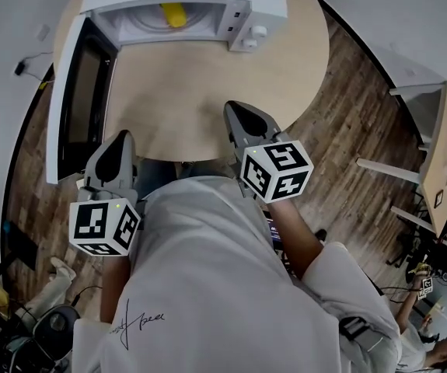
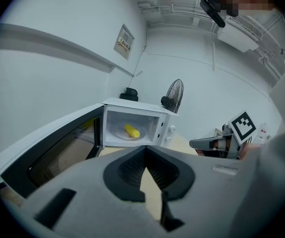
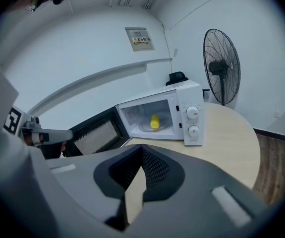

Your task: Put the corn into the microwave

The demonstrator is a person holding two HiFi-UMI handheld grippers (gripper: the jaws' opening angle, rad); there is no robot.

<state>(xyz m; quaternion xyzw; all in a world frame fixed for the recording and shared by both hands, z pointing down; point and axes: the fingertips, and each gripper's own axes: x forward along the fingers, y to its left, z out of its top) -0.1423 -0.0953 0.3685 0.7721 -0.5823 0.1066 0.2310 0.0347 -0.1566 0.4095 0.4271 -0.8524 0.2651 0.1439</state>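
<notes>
head view looks steeply down on a round wooden tabletop (image 1: 207, 92) with a white microwave (image 1: 266, 2) at its far side, its door (image 1: 79, 107) swung wide open to the left. the corn (image 1: 174, 14) lies inside the microwave on the glass turntable (image 1: 149, 23), and neither tool touches it. the left tongs (image 1: 122, 138) and the right tongs (image 1: 236, 109) are at the near edge of the tabletop, well apart from the microwave and pointing toward it.

in the left gripper view the left tongs (image 2: 144, 148) are closed tip to tip with nothing between them. beyond them the corn (image 2: 132, 131) shows yellow in the cavity.

in the right gripper view the right tongs (image 3: 141, 148) are likewise closed and empty. the corn (image 3: 154, 122) sits ahead in the microwave, left of the two dials (image 3: 193, 113). a black fan (image 3: 221, 66) stands past the tabletop on the right.
</notes>
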